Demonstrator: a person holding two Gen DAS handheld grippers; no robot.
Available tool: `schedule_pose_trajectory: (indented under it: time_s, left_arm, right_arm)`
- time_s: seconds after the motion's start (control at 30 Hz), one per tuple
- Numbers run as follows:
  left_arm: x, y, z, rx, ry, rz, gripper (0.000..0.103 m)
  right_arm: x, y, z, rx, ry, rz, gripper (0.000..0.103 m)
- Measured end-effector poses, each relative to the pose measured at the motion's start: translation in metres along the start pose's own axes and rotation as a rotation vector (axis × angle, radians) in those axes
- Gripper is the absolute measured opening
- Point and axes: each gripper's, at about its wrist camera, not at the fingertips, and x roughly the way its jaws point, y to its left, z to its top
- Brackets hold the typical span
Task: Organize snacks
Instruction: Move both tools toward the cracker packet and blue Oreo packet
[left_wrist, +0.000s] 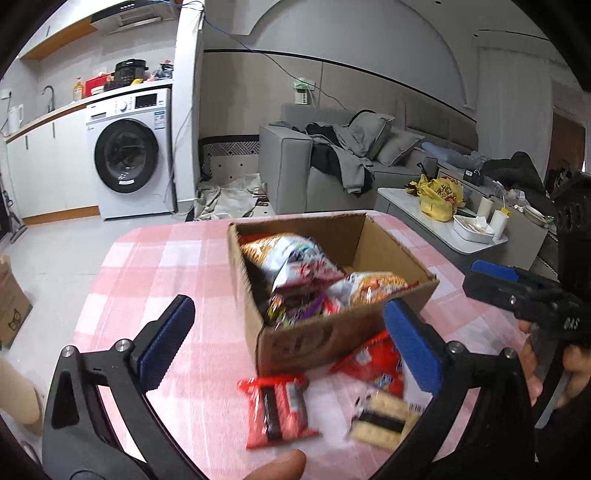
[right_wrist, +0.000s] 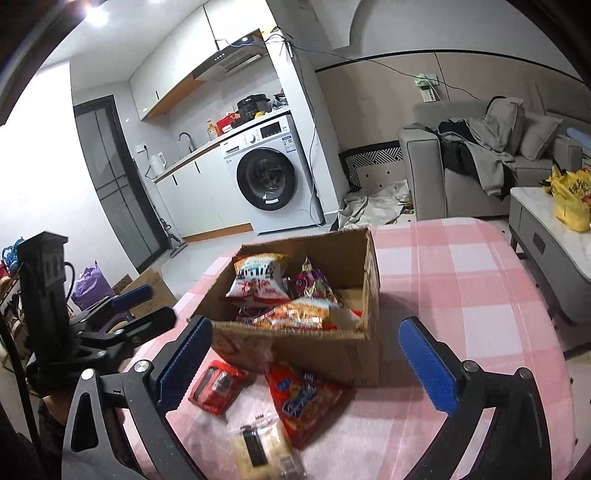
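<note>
In the left wrist view the left tool (left_wrist: 288, 343) stands wide apart with nothing between its blue pads; just ahead of it a cardboard box (left_wrist: 332, 332) full of snack bags sits on the pink checked worktop (left_wrist: 147, 266), and a red chocolate bar (left_wrist: 277, 410), a red packet (left_wrist: 373, 365) and a cream sandwich biscuit (left_wrist: 384, 424) lie loose below its fingers. In the right wrist view the right tool (right_wrist: 314, 354) is likewise apart and empty, the box (right_wrist: 314, 350) straight ahead, the loose snacks between and beneath its fingers
</note>
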Motion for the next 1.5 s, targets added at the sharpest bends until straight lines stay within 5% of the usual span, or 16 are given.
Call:
schedule_pose_trajectory:
  time_s: [0.87, 1.5]
  left_arm:
    - [-0.070, -0.003, -0.092, -0.013, 0.095, 0.032, 0.103]
    - [-0.067, -0.004, -0.136, -0.027, 0.182, 0.032, 0.103]
  right_arm:
    - [-0.036, 0.011, -0.084, -0.063, 0.183, -0.075, 0.103]
    - [-0.024, 0.037, -0.126, -0.133, 0.292, 0.002, 0.103]
